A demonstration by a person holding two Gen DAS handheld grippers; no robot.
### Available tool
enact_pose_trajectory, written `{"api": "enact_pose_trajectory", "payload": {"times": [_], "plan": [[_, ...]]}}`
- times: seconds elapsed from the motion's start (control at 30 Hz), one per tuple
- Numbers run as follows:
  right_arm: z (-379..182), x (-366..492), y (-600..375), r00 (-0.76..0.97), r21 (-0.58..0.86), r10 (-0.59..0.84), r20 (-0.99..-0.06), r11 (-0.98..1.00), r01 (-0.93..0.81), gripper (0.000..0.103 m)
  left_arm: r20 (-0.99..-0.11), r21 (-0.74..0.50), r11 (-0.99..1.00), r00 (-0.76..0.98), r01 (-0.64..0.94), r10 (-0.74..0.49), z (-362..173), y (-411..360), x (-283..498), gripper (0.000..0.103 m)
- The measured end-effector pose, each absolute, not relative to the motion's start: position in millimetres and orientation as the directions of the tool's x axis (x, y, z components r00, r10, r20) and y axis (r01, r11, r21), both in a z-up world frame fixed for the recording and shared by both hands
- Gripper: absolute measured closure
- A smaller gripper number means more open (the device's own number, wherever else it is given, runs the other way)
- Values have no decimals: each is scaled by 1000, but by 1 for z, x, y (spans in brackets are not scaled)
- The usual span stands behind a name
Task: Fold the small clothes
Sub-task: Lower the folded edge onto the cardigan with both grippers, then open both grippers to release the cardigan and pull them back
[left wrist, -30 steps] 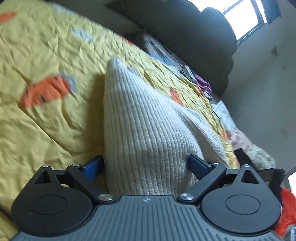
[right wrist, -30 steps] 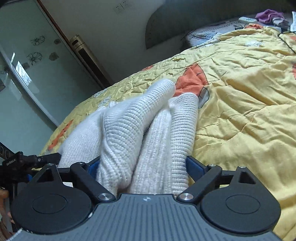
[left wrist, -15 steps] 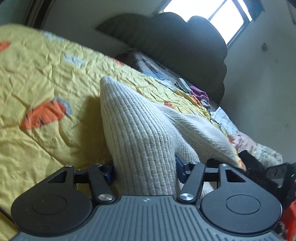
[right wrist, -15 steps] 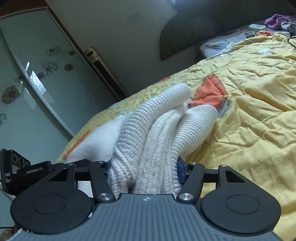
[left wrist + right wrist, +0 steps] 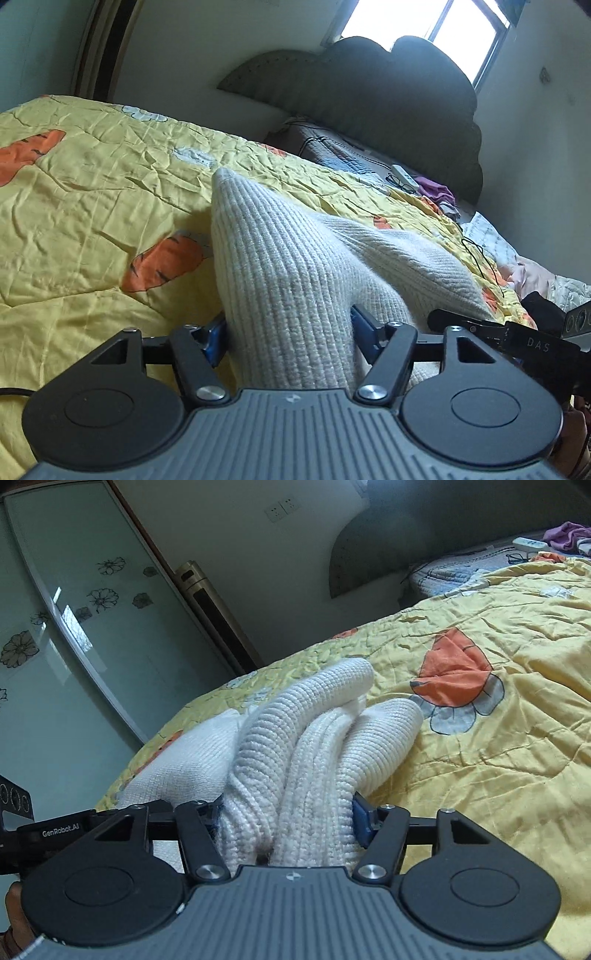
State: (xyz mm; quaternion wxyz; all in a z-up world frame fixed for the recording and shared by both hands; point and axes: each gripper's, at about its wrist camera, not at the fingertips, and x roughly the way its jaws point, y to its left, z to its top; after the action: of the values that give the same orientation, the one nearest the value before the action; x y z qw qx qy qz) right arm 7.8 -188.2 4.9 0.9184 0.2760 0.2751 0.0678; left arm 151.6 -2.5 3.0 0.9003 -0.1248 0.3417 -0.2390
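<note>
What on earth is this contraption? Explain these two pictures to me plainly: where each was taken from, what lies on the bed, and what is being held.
There is no robot here. A person holds a hand tool in each hand, each with a two-finger claw and a camera looking forward along its fingers.

One picture comes from the left claw, the other from the right claw. The black and grey shapes at the bottom are the tools themselves.

The surface is a bed with a yellow quilt printed with orange carrots. On it lies a cream knitted garment. Both claws are shut on it: the left pinches one ribbed layer, the right a bunch of several folds.

Near the headboard lie glasses and purple cloth.
</note>
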Motion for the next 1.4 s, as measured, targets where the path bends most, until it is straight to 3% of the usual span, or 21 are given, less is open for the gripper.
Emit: {"api": "enact_pose_trajectory", "payload": {"times": [0.13, 0.3, 0.4, 0.53, 0.8, 1.4], "plan": [[9, -7, -189, 840, 513, 235, -489, 856, 59, 33, -543, -238, 906, 726, 349, -422, 16, -12, 130, 28], [22, -34, -178, 847, 413, 148, -511, 906, 91, 19, -555, -106, 934, 759, 341, -340, 20, -23, 104, 22], [21, -46, -169, 838, 375, 132, -529, 922, 92, 11, -579, -108, 940, 748, 323, -324, 15, -23, 94, 22], [15, -55, -159, 813, 292, 70, -577, 948, 125, 10, -597, -123, 944, 737, 306, -317, 11, -20, 79, 22], [10, -74, -160, 819, 356, 71, -569, 919, 167, 4, -611, -94, 954, 740, 283, -280, 8, -22, 64, 21], [1, -98, -138, 800, 388, 100, -591, 905, 173, 1, -611, -90, 962, 749, 257, -257, 3, -21, 37, 21]]}}
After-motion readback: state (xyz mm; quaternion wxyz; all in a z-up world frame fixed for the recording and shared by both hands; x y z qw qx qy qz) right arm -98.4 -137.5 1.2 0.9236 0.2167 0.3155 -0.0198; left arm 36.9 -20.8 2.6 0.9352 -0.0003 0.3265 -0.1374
